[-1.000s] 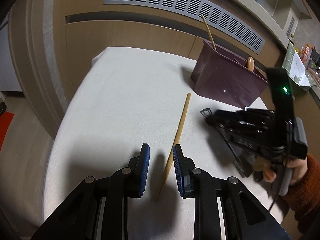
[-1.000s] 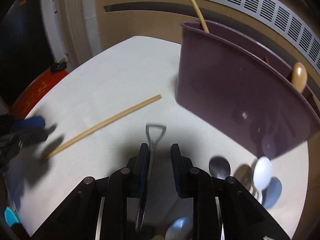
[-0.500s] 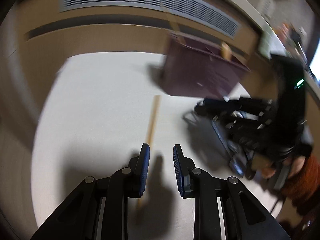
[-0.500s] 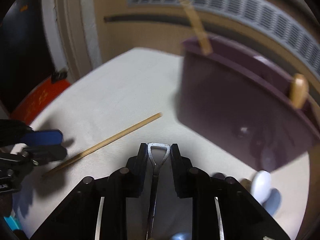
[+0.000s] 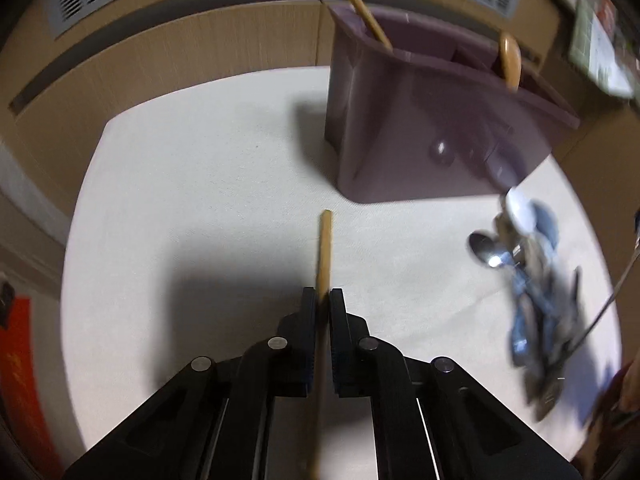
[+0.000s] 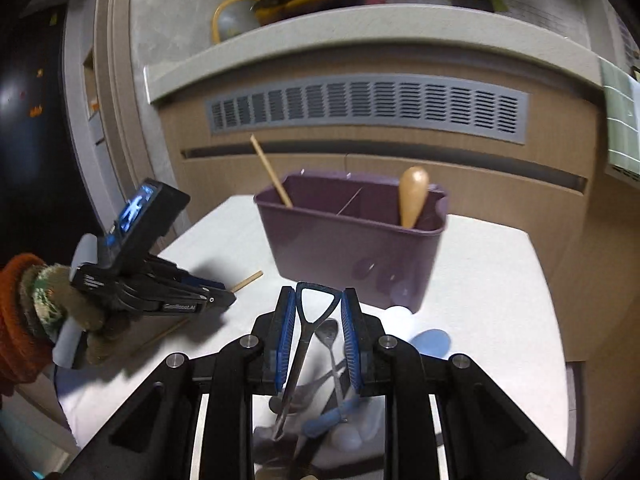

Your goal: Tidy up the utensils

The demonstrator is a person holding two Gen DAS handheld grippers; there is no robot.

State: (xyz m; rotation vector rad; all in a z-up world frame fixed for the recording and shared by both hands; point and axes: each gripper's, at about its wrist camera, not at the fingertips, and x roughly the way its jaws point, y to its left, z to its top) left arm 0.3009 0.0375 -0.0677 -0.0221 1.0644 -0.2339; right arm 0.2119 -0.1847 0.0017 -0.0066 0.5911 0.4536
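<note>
1. You are now clamping your left gripper (image 5: 319, 304) on the loose chopstick (image 5: 323, 248); a second ago its fingers were standing apart on either side of the stick, and now they are pressing together on it.
2. The chopstick is pointing away from you toward the purple caddy (image 5: 420, 128), its far tip short of the caddy's near wall. Whether it is off the white table (image 5: 200, 184) yet is hard to tell.
3. You are holding a metal utensil with a looped handle (image 6: 310, 320) in your right gripper (image 6: 318, 316), fingers closed on the loop, and the rest is hanging down between them. A second ago it was lying low by the table; now it is riding higher, in front of the caddy (image 6: 352, 248).
4. The caddy is already holding one chopstick (image 6: 271, 172) in its left compartment and a wooden handle (image 6: 412, 196) in its right.
5. The remaining spoons (image 5: 528, 280) are still lying in a heap on the table to the caddy's right.
6. This likely means both hands are carrying loads to drop: the loose chopstick probably belongs beside its mate on the left.
</note>
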